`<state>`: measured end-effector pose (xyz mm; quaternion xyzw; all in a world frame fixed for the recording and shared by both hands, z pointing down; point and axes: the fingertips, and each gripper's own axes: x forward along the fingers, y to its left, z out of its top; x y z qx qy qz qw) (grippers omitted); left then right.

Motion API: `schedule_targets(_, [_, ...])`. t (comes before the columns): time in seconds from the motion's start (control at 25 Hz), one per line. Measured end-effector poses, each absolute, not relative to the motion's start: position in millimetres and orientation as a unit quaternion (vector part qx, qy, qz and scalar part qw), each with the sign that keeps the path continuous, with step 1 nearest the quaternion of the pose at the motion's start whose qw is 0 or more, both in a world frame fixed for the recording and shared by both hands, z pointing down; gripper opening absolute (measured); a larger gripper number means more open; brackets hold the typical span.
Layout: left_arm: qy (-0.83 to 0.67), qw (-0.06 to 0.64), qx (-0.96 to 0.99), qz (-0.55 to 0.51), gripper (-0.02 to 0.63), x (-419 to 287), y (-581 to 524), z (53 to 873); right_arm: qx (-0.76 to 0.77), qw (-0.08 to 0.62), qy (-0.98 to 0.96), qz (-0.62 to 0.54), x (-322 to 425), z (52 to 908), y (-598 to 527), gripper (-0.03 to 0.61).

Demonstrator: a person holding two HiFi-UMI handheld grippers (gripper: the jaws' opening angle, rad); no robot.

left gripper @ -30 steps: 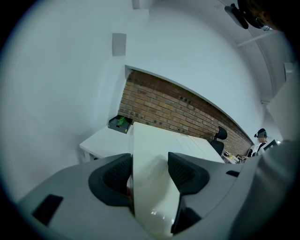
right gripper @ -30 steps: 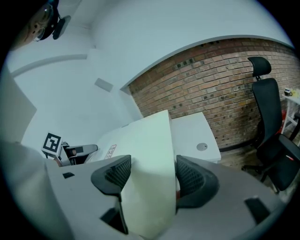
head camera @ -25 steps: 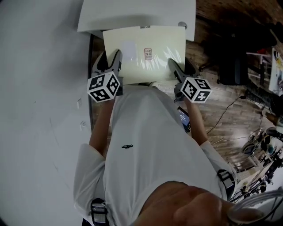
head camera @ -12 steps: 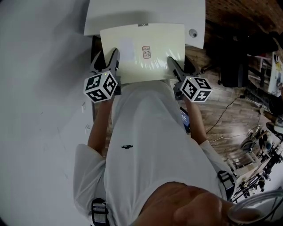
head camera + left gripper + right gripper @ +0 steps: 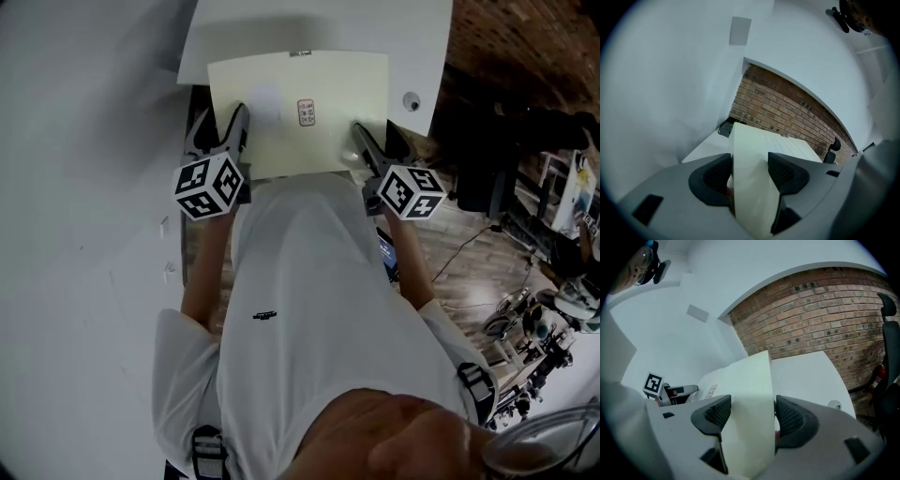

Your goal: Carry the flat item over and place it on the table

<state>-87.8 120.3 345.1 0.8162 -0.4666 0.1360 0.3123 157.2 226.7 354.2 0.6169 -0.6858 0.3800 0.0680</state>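
Left gripper (image 5: 238, 120) and right gripper (image 5: 360, 137) carrying the board (image 5: 298, 112) to the table (image 5: 417, 37)

Each gripper has its jaws closed on the near edge of the cream board, one by each near corner, at the upper centre of the head view. The board's far part lies over the white table; whether it touches cannot be told. Judged best: move both hands forward level and together, lower the board flat, then release both sides at once, lest it tilt or slide. No container shows in any view

brick wall (image 5: 820, 310) behind | wood floor (image 5: 473, 267) at right | black chair (image 5: 889, 333) by wall | white wall (image 5: 84, 141) left
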Motion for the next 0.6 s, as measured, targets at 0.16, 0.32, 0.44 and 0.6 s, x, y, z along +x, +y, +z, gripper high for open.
schedule_targets(0.16, [-0.485, 0.315, 0.805, 0.134, 0.258, -77, 96, 349, 0.601, 0.076, -0.697, 0.384, 172, 359, 192, 0.293])
schedule_targets(0.32, [-0.504, 0.312, 0.794, 0.136, 0.258, -55, 58, 351, 0.582, 0.076, -0.709, 0.39, 198, 365, 144, 0.293])
schedule_targets(0.44, [-0.524, 0.316, 0.779, 0.136, 0.258, -49, 35, 358, 0.563, 0.082, -0.72, 0.396, 208, 374, 110, 0.293])
schedule_targets(0.6, [-0.546, 0.325, 0.762, 0.128, 0.258, -52, 11, 366, 0.543, 0.094, -0.735, 0.394, 210, 380, 71, 0.293])
